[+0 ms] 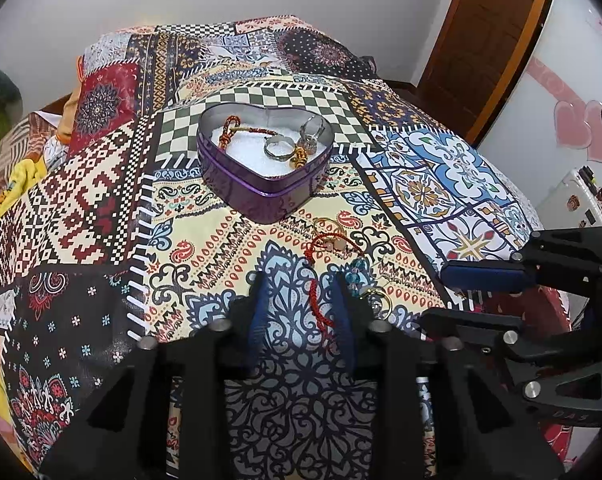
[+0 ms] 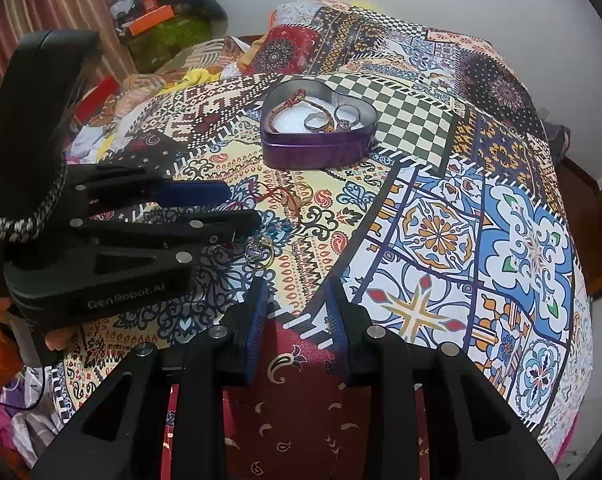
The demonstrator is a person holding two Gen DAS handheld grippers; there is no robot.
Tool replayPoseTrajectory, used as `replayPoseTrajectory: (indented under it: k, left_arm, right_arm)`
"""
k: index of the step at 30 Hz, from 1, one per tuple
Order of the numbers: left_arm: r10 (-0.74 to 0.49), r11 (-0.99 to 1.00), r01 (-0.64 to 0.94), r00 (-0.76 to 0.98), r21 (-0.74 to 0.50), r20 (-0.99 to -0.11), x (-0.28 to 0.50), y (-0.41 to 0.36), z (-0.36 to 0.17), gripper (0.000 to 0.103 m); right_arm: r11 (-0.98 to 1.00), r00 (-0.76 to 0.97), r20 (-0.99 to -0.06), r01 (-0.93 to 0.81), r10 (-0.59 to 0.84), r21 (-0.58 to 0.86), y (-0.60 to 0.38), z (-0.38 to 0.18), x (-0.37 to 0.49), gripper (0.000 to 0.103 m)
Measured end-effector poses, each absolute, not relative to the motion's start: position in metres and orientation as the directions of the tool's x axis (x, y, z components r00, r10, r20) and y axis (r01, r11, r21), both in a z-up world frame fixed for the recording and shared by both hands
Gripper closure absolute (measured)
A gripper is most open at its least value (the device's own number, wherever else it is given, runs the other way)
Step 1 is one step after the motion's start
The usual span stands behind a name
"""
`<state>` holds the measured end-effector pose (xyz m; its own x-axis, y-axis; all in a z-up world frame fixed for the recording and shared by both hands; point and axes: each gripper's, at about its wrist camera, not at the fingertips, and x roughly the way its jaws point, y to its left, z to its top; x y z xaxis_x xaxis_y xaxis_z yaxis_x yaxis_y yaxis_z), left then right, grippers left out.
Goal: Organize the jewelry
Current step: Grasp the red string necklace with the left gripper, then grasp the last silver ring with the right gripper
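Note:
A purple heart-shaped tin (image 1: 257, 196) (image 2: 313, 150) stands on the patterned bedspread and holds a beaded bracelet (image 1: 241, 130), rings (image 1: 279, 148) and a small orange charm. Loose pieces lie in front of it: a red cord bracelet (image 1: 321, 276) (image 2: 279, 196), a blue-bead piece (image 1: 355, 276) and a gold ring (image 1: 375, 298) (image 2: 259, 254). My left gripper (image 1: 301, 284) (image 2: 241, 204) is open, its fingers straddling the red cord just above the cloth. My right gripper (image 2: 295, 292) (image 1: 441, 292) is open and empty, to the right of the loose pieces.
The bedspread (image 1: 441, 184) drapes over pillows (image 1: 101, 96) at the far end. Clothes and clutter (image 2: 157, 28) lie beyond the bed's left side. A wooden door (image 1: 485, 40) and a white cabinet (image 1: 573, 128) stand at the right.

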<state>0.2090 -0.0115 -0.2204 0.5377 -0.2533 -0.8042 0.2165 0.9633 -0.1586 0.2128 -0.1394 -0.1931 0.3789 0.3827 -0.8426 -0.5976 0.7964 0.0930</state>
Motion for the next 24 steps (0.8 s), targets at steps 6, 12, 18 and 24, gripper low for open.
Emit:
replayPoseTrajectory:
  k: [6,12,18,24]
  left_arm:
    - [-0.295,0.954,0.204,0.538,-0.217,-0.790,0.210,-0.001,-0.219,0.103]
    - [-0.266,0.964,0.180,0.582,-0.196,-0.769,0.197,0.008,-0.206,0.103]
    - [-0.240,0.971,0.155,0.643,-0.184,-0.727,0.178,0.024,-0.186,0.103]
    - [-0.227,0.974,0.143,0.652,-0.177,-0.723,0.171,0.032,-0.185,0.103]
  right_arm:
    - [0.792,0.397,-0.833,-0.606,0.385,0.077,-0.136,-0.190,0.213,0.076]
    - [0.770,0.419,-0.819,-0.637,0.393,0.044,-0.124,-0.184,0.212,0.076]
    - [0.742,0.400,-0.825,-0.669,0.400,0.036,-0.108,-0.186,0.214,0.076]
    - [0.728,0.389,-0.834,-0.685,0.391,0.021,-0.097,-0.189,0.217,0.085]
